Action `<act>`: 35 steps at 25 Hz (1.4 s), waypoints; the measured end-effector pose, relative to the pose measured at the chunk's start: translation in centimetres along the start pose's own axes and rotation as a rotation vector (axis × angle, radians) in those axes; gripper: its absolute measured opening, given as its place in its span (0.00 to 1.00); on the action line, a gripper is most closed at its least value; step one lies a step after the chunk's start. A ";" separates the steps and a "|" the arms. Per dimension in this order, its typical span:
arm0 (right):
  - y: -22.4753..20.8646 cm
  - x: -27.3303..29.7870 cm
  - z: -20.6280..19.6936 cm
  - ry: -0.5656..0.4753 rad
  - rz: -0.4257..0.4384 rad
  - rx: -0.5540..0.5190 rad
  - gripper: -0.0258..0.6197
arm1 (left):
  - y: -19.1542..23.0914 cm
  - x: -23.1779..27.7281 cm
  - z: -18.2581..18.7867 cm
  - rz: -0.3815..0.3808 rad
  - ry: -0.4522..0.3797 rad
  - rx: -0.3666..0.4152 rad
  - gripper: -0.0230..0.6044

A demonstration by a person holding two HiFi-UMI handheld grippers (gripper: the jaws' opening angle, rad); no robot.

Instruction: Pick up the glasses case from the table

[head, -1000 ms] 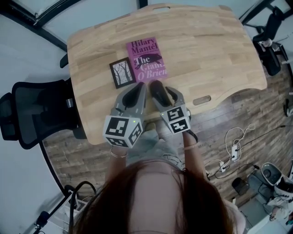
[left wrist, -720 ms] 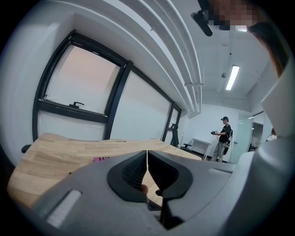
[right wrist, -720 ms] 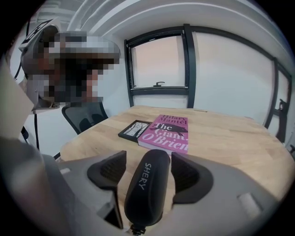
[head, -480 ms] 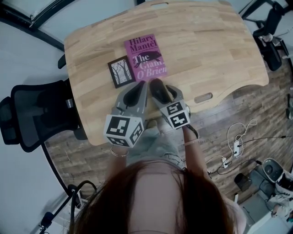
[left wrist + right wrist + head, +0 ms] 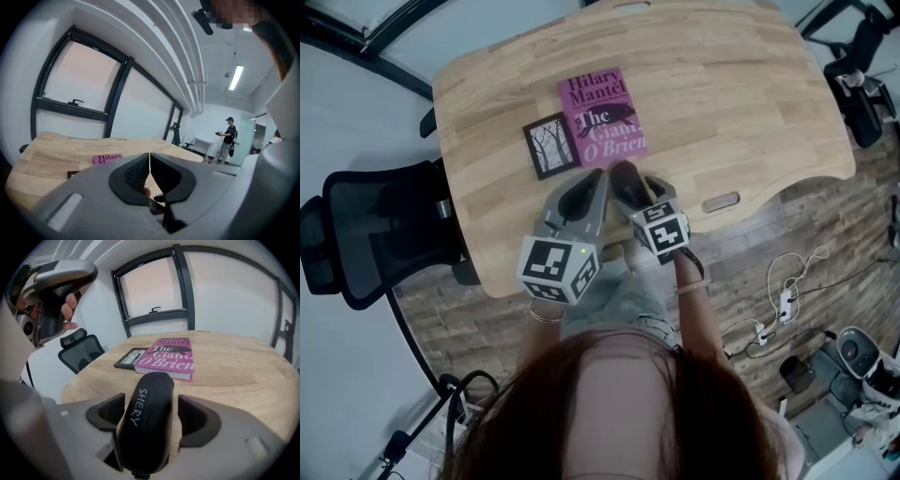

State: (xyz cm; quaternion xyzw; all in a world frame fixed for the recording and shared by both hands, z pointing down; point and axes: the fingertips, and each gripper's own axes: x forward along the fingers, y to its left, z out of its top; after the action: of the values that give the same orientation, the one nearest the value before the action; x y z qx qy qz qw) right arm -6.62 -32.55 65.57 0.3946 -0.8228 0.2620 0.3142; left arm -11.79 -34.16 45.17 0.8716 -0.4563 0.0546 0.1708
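Note:
The black glasses case (image 5: 145, 423), lettered in white, lies lengthwise between the jaws of my right gripper (image 5: 152, 404). Those jaws are opening: a gap shows between the case and the right-hand pad, so nothing presses on it. In the head view the case (image 5: 624, 181) sits at the near part of the wooden table (image 5: 722, 94), just below the pink book; whether it rests on the wood is hidden. My left gripper (image 5: 589, 183) hovers beside it on the left. Its pads meet, shut on nothing (image 5: 149, 161).
A pink book (image 5: 602, 117) and a small black-framed picture (image 5: 550, 146) lie just beyond the case. A black office chair (image 5: 375, 230) stands left of the table. Cables and a power strip (image 5: 783, 305) lie on the floor at the right.
My right gripper has sunk toward the table with the case, and its jaws have spread. The left gripper has barely moved.

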 end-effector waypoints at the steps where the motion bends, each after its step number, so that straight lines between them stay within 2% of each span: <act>1: -0.1 0.2 -0.2 0.007 0.001 0.008 0.58 | 0.1 0.0 -0.1 0.001 0.002 -0.002 0.05; 9: 0.5 1.2 -0.8 0.025 0.065 0.080 0.60 | 0.6 0.1 -0.5 0.011 0.012 -0.012 0.05; 17: 1.4 2.3 -1.8 0.038 0.115 0.100 0.60 | 1.2 0.0 -0.7 0.022 0.018 -0.016 0.05; 28: 1.1 1.9 -1.7 0.000 0.127 0.139 0.58 | 1.3 -0.3 -1.0 0.045 0.017 -0.024 0.05; 35: 0.6 0.9 -1.1 -0.072 0.113 0.208 0.58 | 1.4 -1.0 -1.0 0.078 0.004 -0.020 0.05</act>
State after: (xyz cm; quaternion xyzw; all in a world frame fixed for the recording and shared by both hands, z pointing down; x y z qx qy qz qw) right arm -7.23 -31.89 66.85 0.3873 -0.8228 0.3488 0.2264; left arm -13.43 -33.75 46.15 0.8512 -0.4902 0.0585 0.1780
